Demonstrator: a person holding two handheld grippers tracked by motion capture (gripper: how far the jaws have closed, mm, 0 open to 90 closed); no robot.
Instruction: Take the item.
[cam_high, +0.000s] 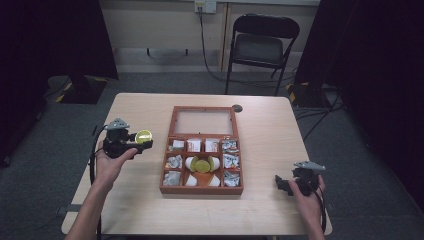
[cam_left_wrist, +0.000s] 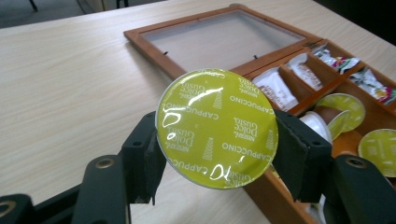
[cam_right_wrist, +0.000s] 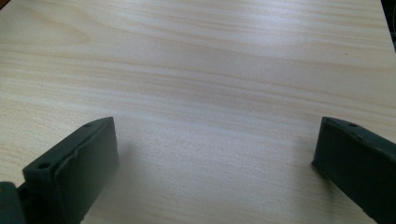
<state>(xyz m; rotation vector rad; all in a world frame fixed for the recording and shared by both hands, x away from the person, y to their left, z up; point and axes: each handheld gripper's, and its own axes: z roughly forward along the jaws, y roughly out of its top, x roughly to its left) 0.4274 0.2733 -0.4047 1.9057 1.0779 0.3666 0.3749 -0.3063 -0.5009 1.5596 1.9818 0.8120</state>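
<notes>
The left gripper (cam_high: 141, 146) has its jaws clamped on a green coffee capsule (cam_left_wrist: 217, 128) by its rim, foil facing back, held above the desk (cam_high: 140, 115) left of the wooden box (cam_high: 202, 189); the right gripper (cam_high: 285, 185) rests with jaws wide and empty, out of the way

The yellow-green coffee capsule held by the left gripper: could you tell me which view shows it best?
The left gripper view: the capsule faces the camera, clamped between the fingers, its foil lid's "Cappuccino" print readable. In the high view it is a small yellow disc at the left gripper. The right gripper view looks at bare table.
</notes>
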